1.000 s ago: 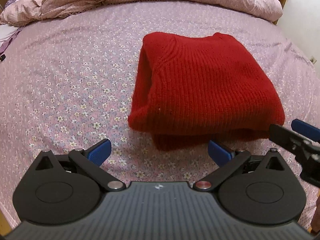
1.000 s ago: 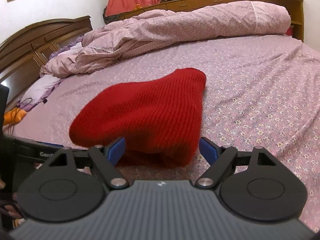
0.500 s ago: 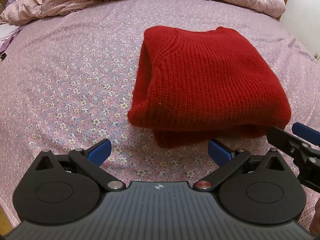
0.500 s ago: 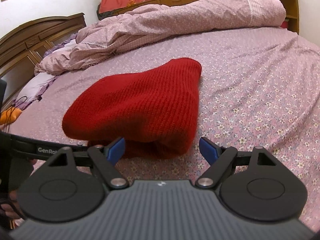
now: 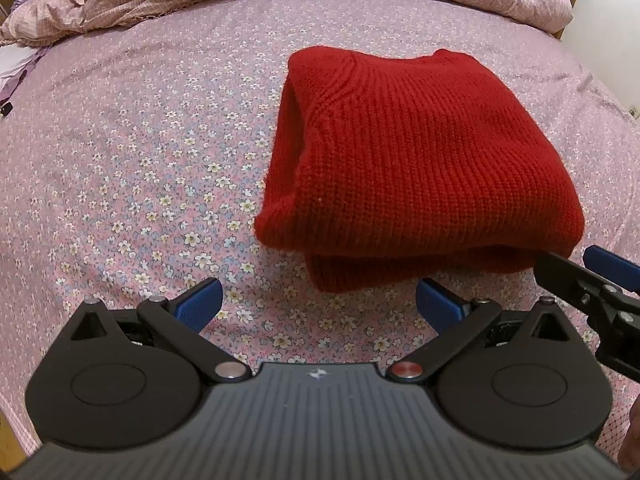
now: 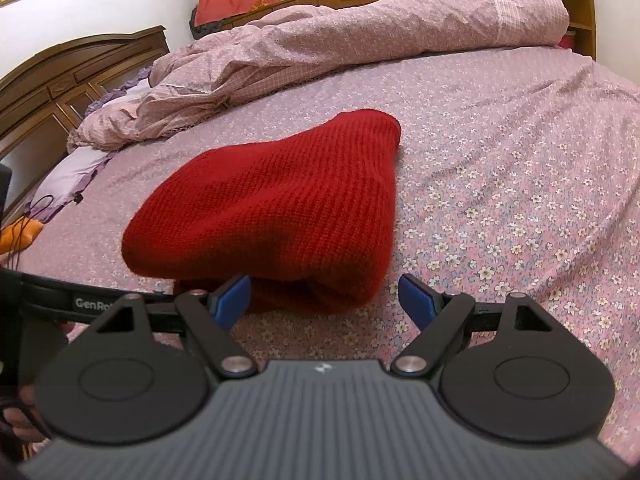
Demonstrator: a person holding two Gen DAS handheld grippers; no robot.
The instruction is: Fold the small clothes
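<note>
A red knitted sweater (image 5: 416,160) lies folded in a thick rectangle on the floral pink bedsheet (image 5: 132,148). My left gripper (image 5: 320,304) is open and empty, just short of the sweater's near edge. My right gripper (image 6: 326,300) is open and empty too, its jaws close to the sweater's (image 6: 276,208) near corner without holding it. The right gripper's fingers (image 5: 568,276) show at the right edge of the left wrist view.
A bunched pink duvet (image 6: 340,44) lies along the far side of the bed. A wooden headboard (image 6: 68,76) stands at the left, a pillow (image 6: 72,168) below it. An orange item (image 6: 20,236) sits at the far left.
Both grippers have drawn back a little from the sweater, which now sits slightly farther away in both views. The sweater has not changed shape.
</note>
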